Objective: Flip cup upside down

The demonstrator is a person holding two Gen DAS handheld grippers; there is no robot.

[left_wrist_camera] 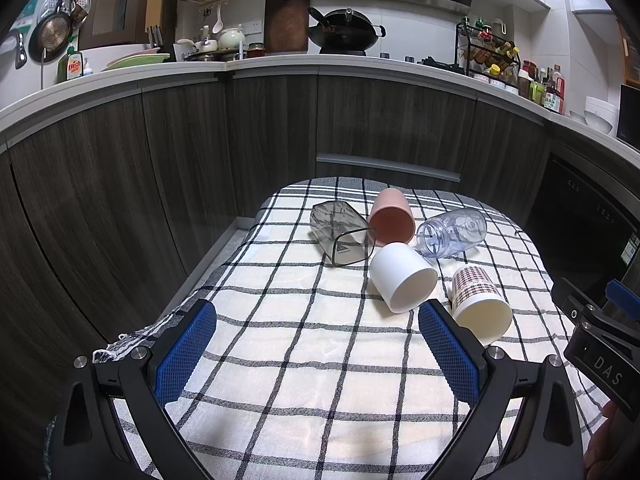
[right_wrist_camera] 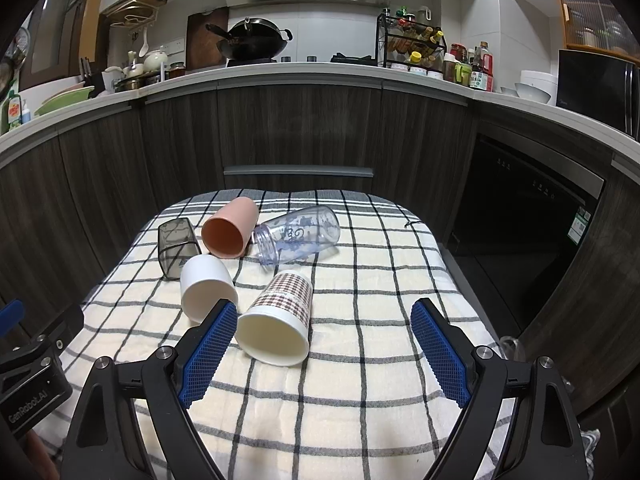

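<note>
1. The patterned paper cup (right_wrist_camera: pixel 278 318) lay on its side on the checked cloth (right_wrist_camera: pixel 360 400), mouth toward the cameras, beside the white cup (right_wrist_camera: pixel 206 288).
2. The right gripper (right_wrist_camera: pixel 324 344) stood wide apart and empty, its left pad (right_wrist_camera: pixel 208 354) just beside the paper cup's rim.
3. The left gripper (left_wrist_camera: pixel 318 350) was likewise spread wide, holding nothing.
4. Farther back lay a pink cup (right_wrist_camera: pixel 228 232), a clear bottle (right_wrist_camera: pixel 298 234) and a smoky square cup (right_wrist_camera: pixel 176 246).

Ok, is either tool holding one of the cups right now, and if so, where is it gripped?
Nothing is held. The left tool and right tool are both open above the checked cloth, and the five cups lie on their sides beyond them, ungripped.
</note>
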